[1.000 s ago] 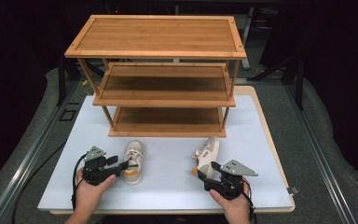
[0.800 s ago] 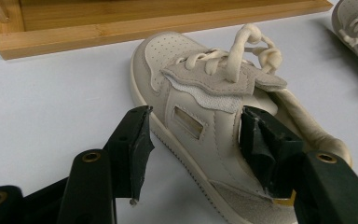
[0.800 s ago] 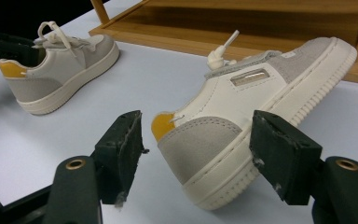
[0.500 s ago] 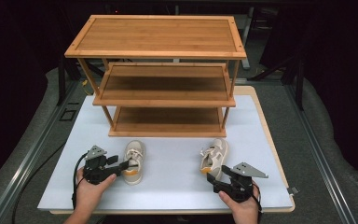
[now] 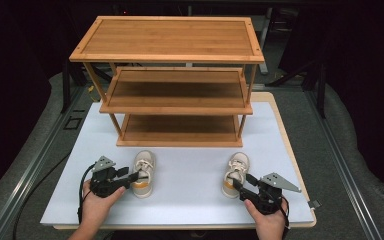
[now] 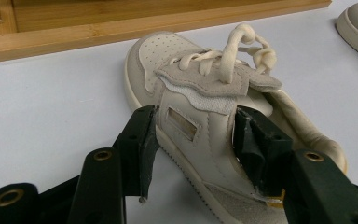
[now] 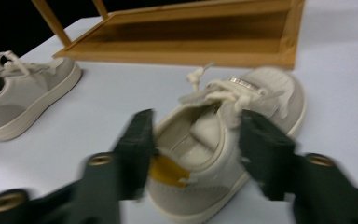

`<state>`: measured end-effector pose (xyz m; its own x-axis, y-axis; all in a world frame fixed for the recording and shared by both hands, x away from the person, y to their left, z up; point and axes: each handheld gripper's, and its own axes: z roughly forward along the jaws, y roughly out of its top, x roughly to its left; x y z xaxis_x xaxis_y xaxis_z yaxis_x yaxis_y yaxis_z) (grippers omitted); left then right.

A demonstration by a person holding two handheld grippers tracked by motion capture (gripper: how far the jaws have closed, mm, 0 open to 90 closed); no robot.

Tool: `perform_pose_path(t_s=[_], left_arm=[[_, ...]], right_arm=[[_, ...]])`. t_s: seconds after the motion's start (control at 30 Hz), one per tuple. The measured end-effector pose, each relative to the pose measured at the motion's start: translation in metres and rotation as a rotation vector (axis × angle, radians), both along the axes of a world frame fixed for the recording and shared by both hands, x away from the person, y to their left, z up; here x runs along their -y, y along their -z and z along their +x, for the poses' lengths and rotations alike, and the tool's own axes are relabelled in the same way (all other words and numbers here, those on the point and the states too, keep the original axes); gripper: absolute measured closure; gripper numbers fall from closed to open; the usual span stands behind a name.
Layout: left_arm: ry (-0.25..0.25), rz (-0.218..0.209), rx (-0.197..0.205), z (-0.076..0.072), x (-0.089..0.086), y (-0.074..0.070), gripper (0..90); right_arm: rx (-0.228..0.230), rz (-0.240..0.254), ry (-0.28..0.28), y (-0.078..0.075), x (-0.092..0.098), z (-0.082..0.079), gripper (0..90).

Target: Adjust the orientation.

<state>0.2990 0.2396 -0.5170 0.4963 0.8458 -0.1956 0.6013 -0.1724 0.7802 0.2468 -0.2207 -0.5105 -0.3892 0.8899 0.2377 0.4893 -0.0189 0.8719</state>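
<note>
Big white bench (image 5: 190, 175) with a three-tier bamboo shoe rack (image 5: 172, 75) at the back, all three shelves bare. Two cream sneakers sit on the bench just in front of it, toes toward the rack. Left sneaker (image 5: 143, 172) is pinched at its side wall by the left claw (image 5: 132, 178), jaws clamped on it. Right claw (image 5: 241, 184) straddles the right sneaker (image 5: 235, 173) heel, jaws apart, though that view's blurry.
</note>
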Motion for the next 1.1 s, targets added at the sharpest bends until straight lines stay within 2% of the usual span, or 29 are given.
perform_pose_path(t_s=[0.1, 0.2, 0.23, 0.27, 0.3, 0.37, 0.43, 0.47, 0.53, 0.57, 0.6, 0.67, 0.8, 0.83, 1.03, 1.1], left_arm=[[-0.006, 0.005, 0.001, 0.0, 0.001, 0.0, 51.2], [-0.013, -0.001, -0.002, 0.0, 0.002, 0.001, 51.1], [-0.018, -0.005, 0.002, 0.0, 0.002, 0.001, 50.9], [-0.02, -0.011, 0.0, 0.0, 0.002, 0.0, 50.6], [-0.025, -0.016, -0.004, 0.0, 0.002, 0.0, 49.9], [-0.017, -0.018, -0.01, 0.001, 0.002, 0.0, 48.6], [-0.025, -0.006, -0.007, 0.001, 0.003, 0.001, 48.0], [-0.022, -0.005, -0.007, 0.001, 0.003, 0.001, 47.9], [-0.025, -0.002, 0.002, 0.001, 0.003, 0.001, 47.9], [-0.026, 0.0, 0.001, 0.001, 0.003, 0.001, 48.2], [-0.024, -0.004, 0.0, 0.001, 0.002, 0.001, 48.2], [-0.026, 0.004, 0.002, 0.002, 0.002, 0.002, 48.5], [-0.02, 0.02, 0.009, 0.002, 0.005, 0.002, 52.5], [-0.019, 0.024, 0.008, 0.002, 0.006, 0.002, 52.5], [-0.036, 0.03, 0.002, 0.004, 0.009, 0.004, 51.8], [-0.03, 0.022, -0.003, 0.005, 0.012, 0.005, 55.0]], right_arm=[[0.011, -0.006, 0.031, -0.002, 0.0, 0.002, 51.1], [-0.044, -0.017, 0.092, 0.001, -0.001, 0.009, 49.4], [-0.066, -0.026, 0.095, 0.002, -0.002, 0.011, 49.1], [-0.081, -0.059, 0.117, 0.003, -0.004, 0.012, 48.9], [-0.085, -0.064, 0.115, 0.004, -0.005, 0.013, 48.9], [-0.122, -0.087, 0.131, 0.005, -0.005, 0.016, 51.3], [-0.154, -0.096, 0.184, 0.005, -0.005, 0.022, 52.9], [-0.166, -0.079, 0.178, 0.005, -0.004, 0.024, 52.7], [-0.177, -0.076, 0.179, 0.007, -0.005, 0.027, 51.9], [-0.177, -0.077, 0.171, 0.008, -0.006, 0.027, 51.8], [-0.159, -0.083, 0.177, 0.01, -0.006, 0.026, 52.2], [-0.14, -0.061, 0.186, 0.013, -0.006, 0.024, 54.2], [-0.111, -0.099, 0.182, 0.011, -0.01, 0.023, 58.4], [-0.102, -0.12, 0.206, 0.011, -0.013, 0.023, 58.0], [-0.124, -0.108, 0.211, 0.012, -0.012, 0.026, 57.7], [-0.133, -0.099, 0.21, 0.012, -0.01, 0.028, 58.1]])
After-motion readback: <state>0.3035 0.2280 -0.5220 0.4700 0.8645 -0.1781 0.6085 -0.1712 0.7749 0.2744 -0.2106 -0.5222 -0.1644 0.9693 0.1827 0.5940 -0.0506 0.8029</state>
